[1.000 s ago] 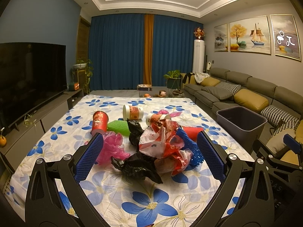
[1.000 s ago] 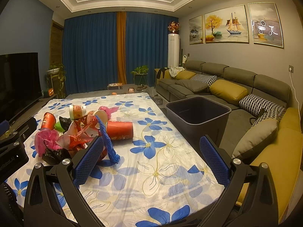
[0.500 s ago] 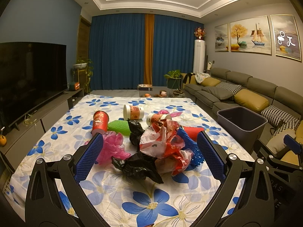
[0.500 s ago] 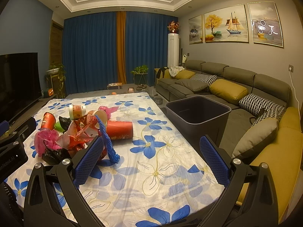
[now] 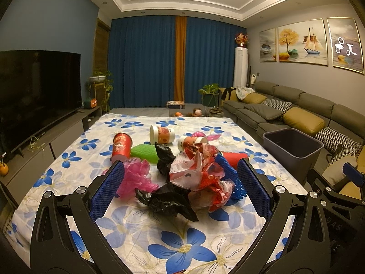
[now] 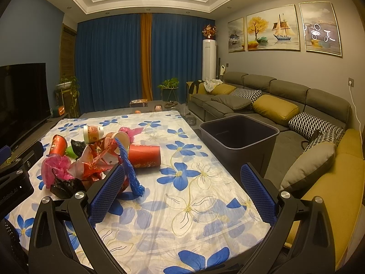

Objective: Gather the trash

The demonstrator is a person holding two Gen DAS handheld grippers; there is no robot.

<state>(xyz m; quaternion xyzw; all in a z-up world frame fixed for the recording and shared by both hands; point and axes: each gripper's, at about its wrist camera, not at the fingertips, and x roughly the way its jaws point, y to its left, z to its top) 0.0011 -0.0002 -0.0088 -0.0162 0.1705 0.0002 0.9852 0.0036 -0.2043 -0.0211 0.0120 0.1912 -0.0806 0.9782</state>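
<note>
Almost nothing is changed vs. the earlier frames: in both views the heap and the tools sit where they were a sec ago, w/ only a hair of drift in the left view. So no pickup is begun yet, and the task is judged to be at its very start.

The left tool (image 5: pixel 180 190) is held wide, nothing between its pads, w/ the trash pile framed in the gap at frame centre. Nearest is a black bag (image 5: pixel 167 202), lying on the desk (image 5: pixel 182 248) just ahead of the pads. Behind it a red-and-white plastic bag (image 5: pixel 196 171) is heaped up, w/ a pink bag (image 5: pixel 134 177) at centre left and blue netting (image 5: pixel 230 175) at centre right. Further back a red cup (image 5: pixel 121 146), a green piece (image 5: pixel 146 153) and two white paper cups (image 5: pixel 162 134) are seen on their sides.

The right tool (image 6: pixel 182 193) is also spread wide and empty, over bare cloth at lower centre. Another red cup (image 6: pixel 144 156) lies at centre left of that view. The bin (image 6: pixel 239 134) stands off the desk's edge, centre right, and appears empty as far as can be seen.

Next move, as a judgement: the left tool is best lined up on the black bag; thin film may slip or drag neighbours along.
</note>
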